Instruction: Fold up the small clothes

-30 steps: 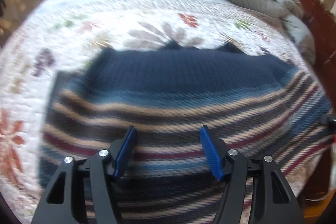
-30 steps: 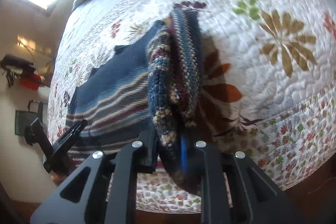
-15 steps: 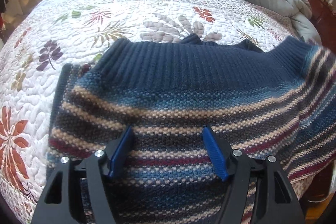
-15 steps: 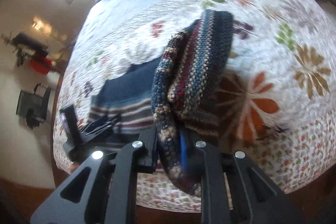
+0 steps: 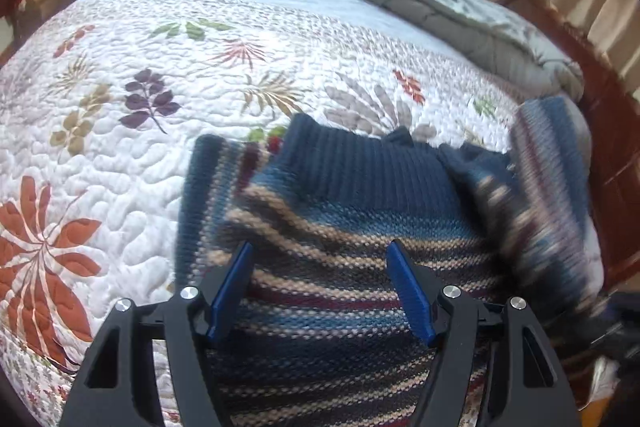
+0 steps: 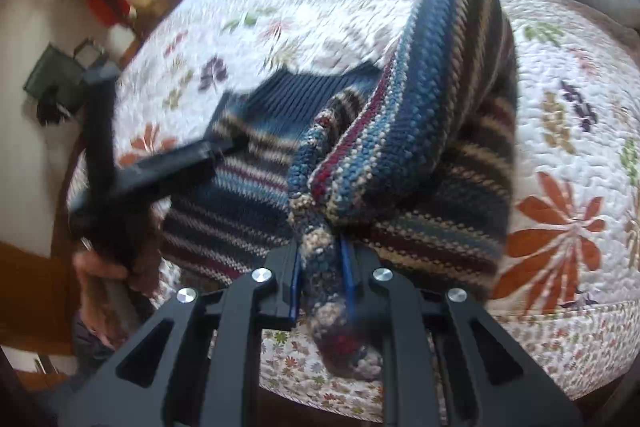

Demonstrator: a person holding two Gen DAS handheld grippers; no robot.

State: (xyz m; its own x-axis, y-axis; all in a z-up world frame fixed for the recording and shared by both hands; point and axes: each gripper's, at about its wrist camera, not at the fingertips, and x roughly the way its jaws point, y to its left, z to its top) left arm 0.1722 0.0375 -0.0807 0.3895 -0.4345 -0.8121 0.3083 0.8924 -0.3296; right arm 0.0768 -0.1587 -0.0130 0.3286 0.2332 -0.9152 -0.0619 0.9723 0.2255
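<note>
Striped knit sweater on the bed, half-gathered on my right.

I see the sweater (image 5: 344,227) lying mostly flat on the floral quilt (image 5: 120,131), navy ribbed band at the far edge, with cream, maroon, teal and dark stripes across the body nearer me. Its right-hand part (image 6: 404,131) is lifted and bunched into a thick roll that rises off the bed, pinched at its lower end; that side looks blurred in my left view.
</note>
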